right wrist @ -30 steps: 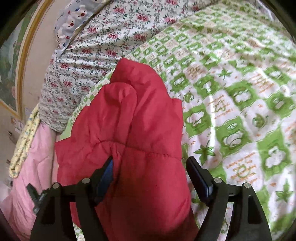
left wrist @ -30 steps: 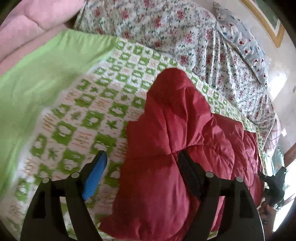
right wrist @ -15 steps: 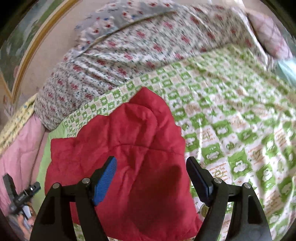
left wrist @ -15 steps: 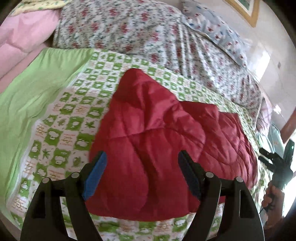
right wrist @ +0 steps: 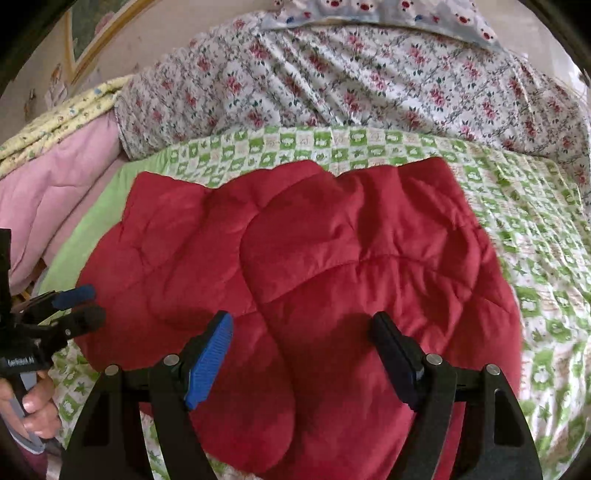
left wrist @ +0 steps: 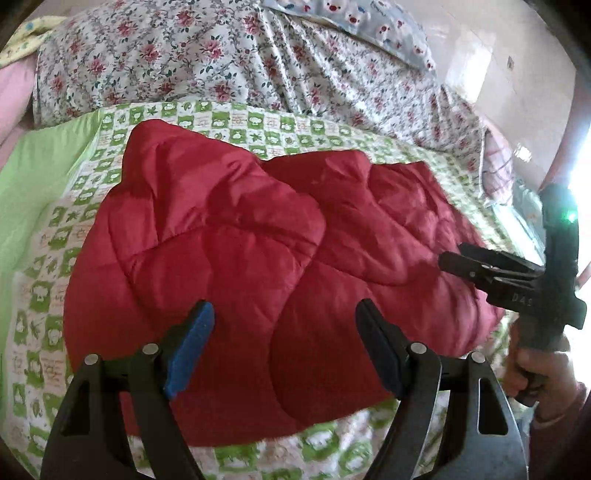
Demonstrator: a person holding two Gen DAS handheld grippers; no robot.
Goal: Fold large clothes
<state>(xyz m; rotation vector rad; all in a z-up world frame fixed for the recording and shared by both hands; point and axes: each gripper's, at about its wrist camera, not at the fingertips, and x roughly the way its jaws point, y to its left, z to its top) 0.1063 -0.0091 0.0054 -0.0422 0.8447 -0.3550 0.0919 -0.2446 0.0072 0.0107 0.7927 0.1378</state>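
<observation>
A red quilted jacket (left wrist: 229,236) (right wrist: 332,258) lies folded and puffy on the green-and-white checked bedcover (left wrist: 48,280) (right wrist: 535,236). My left gripper (left wrist: 284,332) hovers open over the jacket's near edge, with nothing between its blue pad and black pad. My right gripper (right wrist: 303,343) stands open the same way above the jacket's near part, holding nothing. Each gripper also shows in the other's view: the right gripper (left wrist: 454,264) at the jacket's right end, the left gripper (right wrist: 86,305) at its left end, both apart from the cloth. A hand (left wrist: 535,373) (right wrist: 33,402) grips each handle.
A floral quilt (left wrist: 207,62) (right wrist: 369,85) is heaped behind the bedcover, with a bear-print pillow (left wrist: 369,18) on top. Pink bedding (right wrist: 48,192) and a yellow cloth (right wrist: 62,110) lie at the left. A plain green sheet (left wrist: 33,184) borders the bedcover. A framed picture (right wrist: 92,33) hangs on the wall.
Both grippers have drawn back from the jacket and rolled level, so the whole jacket shows now. Each gripper has come further into the other's view. Both jaws stayed open.
</observation>
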